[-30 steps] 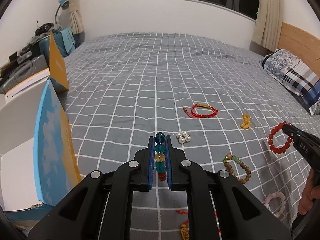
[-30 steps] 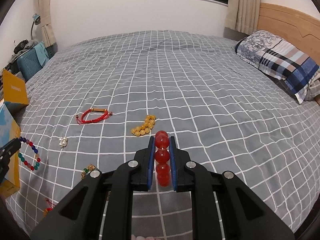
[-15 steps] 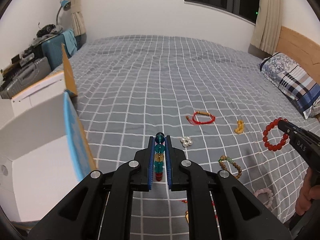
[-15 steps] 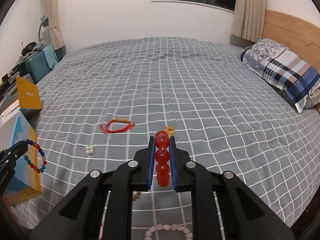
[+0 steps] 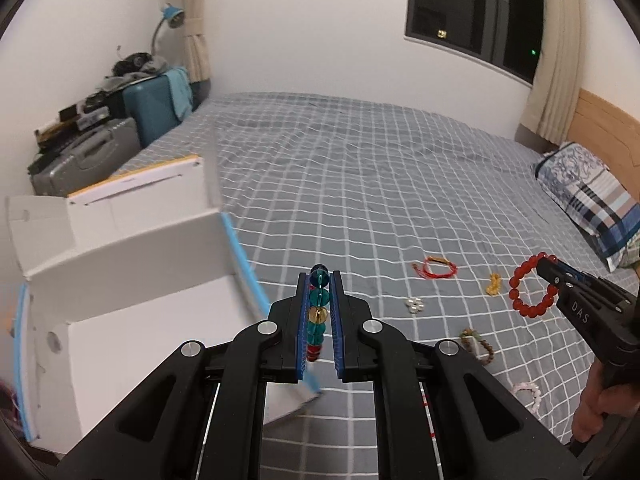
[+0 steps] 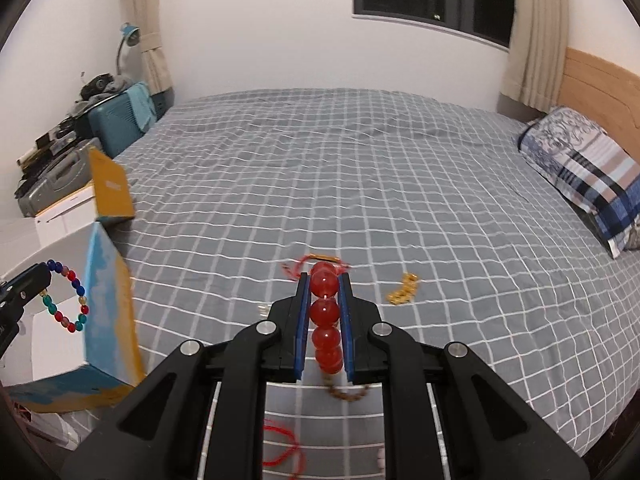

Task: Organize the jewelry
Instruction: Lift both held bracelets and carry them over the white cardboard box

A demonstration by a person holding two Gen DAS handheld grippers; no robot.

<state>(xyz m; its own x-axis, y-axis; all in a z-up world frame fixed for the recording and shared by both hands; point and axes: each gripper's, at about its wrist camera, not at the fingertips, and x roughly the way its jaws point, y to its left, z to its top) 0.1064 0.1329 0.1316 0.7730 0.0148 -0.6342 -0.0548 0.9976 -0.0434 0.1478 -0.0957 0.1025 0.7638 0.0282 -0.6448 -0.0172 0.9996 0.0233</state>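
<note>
Left gripper (image 5: 319, 312) pinches the colorful bracelet (image 5: 318, 312) over the white box (image 5: 120, 280) at the bed's left edge; right gripper (image 6: 325, 320) pinches red beads (image 6: 326, 316). Next, drop them in.

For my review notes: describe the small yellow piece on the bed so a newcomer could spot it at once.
On the grey checked bed, look toward the pillow side, where loose jewelry lies. The yellow beads sit bunched between the red cord bracelet and the right gripper. They are the only amber-yellow piece, clumped rather than looped.
</note>
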